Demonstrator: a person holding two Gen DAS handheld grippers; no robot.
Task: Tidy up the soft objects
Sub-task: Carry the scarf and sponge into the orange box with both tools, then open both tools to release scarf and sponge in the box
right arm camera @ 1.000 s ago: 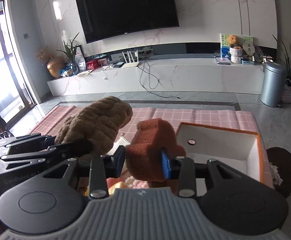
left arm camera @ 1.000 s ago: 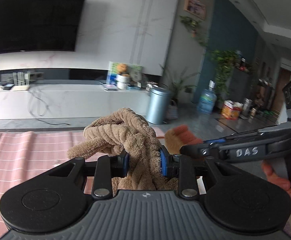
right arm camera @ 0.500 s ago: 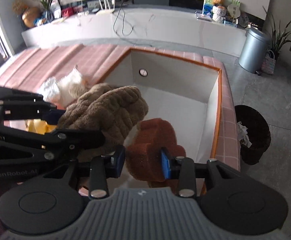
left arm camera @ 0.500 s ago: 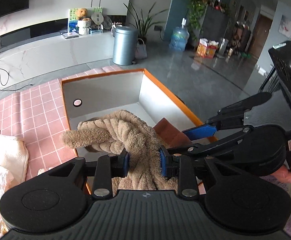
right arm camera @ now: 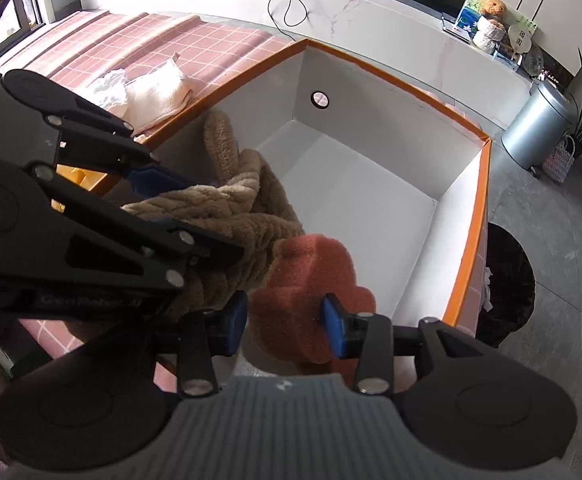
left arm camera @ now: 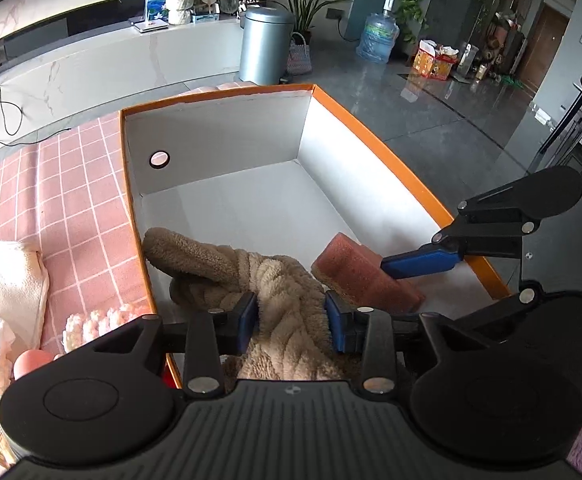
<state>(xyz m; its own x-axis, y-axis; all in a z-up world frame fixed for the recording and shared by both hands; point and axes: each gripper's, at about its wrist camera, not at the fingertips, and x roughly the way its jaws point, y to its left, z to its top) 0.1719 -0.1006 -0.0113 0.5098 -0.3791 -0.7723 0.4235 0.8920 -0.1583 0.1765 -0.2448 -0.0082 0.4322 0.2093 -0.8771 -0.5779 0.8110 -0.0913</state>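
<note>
My left gripper (left arm camera: 291,320) is shut on a tan plush knitted cloth (left arm camera: 279,300), held low inside the near left corner of an orange-rimmed white box (left arm camera: 371,140). My right gripper (right arm camera: 285,318) is shut on a rust-orange sponge (right arm camera: 311,276), held inside the box's near end beside the cloth (right arm camera: 227,208). The sponge also shows in the left wrist view (left arm camera: 365,276), with the right gripper's blue finger (left arm camera: 419,262) against it. The box floor (right arm camera: 371,208) beyond both is bare.
The box sits on a pink checked tablecloth (left arm camera: 79,200). A white folded towel (left arm camera: 11,280) and crumpled white cloth (right arm camera: 109,90) lie left of the box, with a pale fuzzy item (left arm camera: 103,320) nearer me. A dark bin (right arm camera: 507,280) stands right of the table.
Both grippers have tilted down and lowered their loads from above the table into the near end of the box. Both stay shut on their objects.
</note>
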